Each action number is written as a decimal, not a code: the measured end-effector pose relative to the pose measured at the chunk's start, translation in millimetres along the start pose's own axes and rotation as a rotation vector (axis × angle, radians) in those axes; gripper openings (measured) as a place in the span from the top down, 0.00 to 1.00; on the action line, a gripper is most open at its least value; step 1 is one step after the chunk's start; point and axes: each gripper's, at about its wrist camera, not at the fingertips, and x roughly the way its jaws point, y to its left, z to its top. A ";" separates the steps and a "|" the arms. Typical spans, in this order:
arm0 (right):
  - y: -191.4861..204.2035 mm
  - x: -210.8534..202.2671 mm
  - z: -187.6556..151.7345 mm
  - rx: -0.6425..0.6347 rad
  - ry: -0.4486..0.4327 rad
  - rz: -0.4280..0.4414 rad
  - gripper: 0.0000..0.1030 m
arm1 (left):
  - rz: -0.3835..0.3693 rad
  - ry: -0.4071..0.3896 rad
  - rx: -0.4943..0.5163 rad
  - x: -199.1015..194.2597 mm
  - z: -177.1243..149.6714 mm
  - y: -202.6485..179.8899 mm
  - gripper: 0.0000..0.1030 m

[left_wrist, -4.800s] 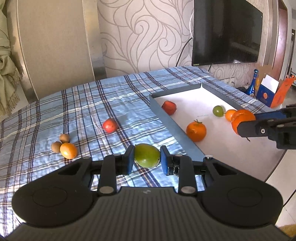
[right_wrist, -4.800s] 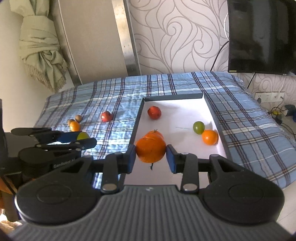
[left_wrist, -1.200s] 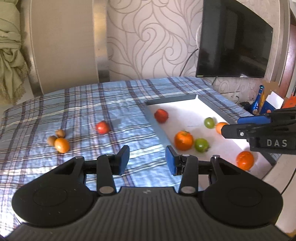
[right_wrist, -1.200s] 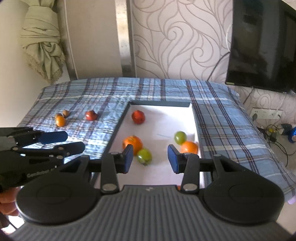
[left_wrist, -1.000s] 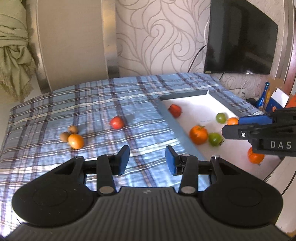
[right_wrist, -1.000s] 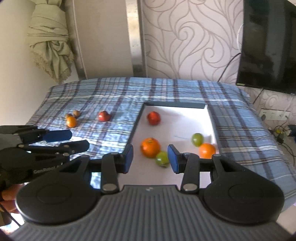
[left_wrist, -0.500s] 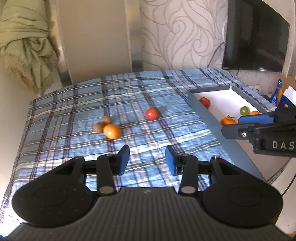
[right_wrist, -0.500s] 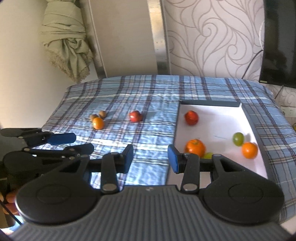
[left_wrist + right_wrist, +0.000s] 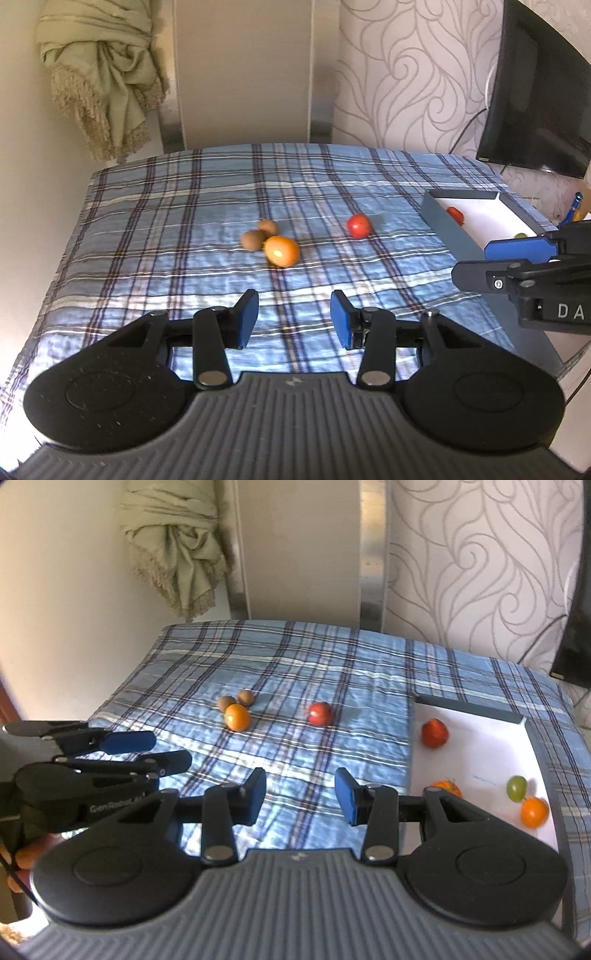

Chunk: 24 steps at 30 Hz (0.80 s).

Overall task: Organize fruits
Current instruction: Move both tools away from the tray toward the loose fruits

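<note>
Both empty and spread apart, the left hand-held gripper [image 9: 293, 319] and right hand-held gripper [image 9: 300, 795] face the orange [image 9: 282, 251] ahead, touching two brown fruits [image 9: 258, 235] a careless closing could scatter across the table [image 9: 147, 229].

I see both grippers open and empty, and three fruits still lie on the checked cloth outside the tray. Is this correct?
Not three but four: the right wrist view shows an orange, two brown fruits and a red fruit on the cloth. The rest is right.
</note>
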 end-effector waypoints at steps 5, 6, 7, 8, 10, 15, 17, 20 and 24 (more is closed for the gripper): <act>10.6 8.9 3.4 0.000 0.005 0.001 0.57 | 0.008 0.004 0.006 2.3 1.7 13.8 0.53; 11.7 10.0 3.7 0.006 0.004 0.002 0.57 | 0.008 0.006 0.011 3.0 2.3 15.6 0.53; 12.6 11.0 3.6 0.012 0.003 0.002 0.57 | 0.008 0.008 0.018 3.7 2.9 17.3 0.53; 13.8 12.3 3.2 0.018 0.002 0.003 0.57 | 0.009 0.011 0.027 4.7 3.5 18.6 0.53; 14.9 14.4 1.9 0.033 0.002 0.002 0.57 | 0.008 0.018 0.046 7.1 4.7 19.8 0.53; 14.6 16.4 -2.7 0.085 -0.003 -0.008 0.57 | -0.010 0.031 0.103 13.9 8.3 17.5 0.53; 13.5 14.1 -3.3 0.101 -0.007 -0.020 0.57 | -0.025 0.029 0.118 16.3 10.9 15.2 0.53; 9.6 9.5 -3.0 0.117 -0.015 -0.047 0.57 | -0.055 0.027 0.128 20.4 15.4 10.3 0.53; 5.5 5.3 -3.7 0.127 -0.013 -0.088 0.57 | -0.097 0.015 0.133 27.9 18.7 4.1 0.53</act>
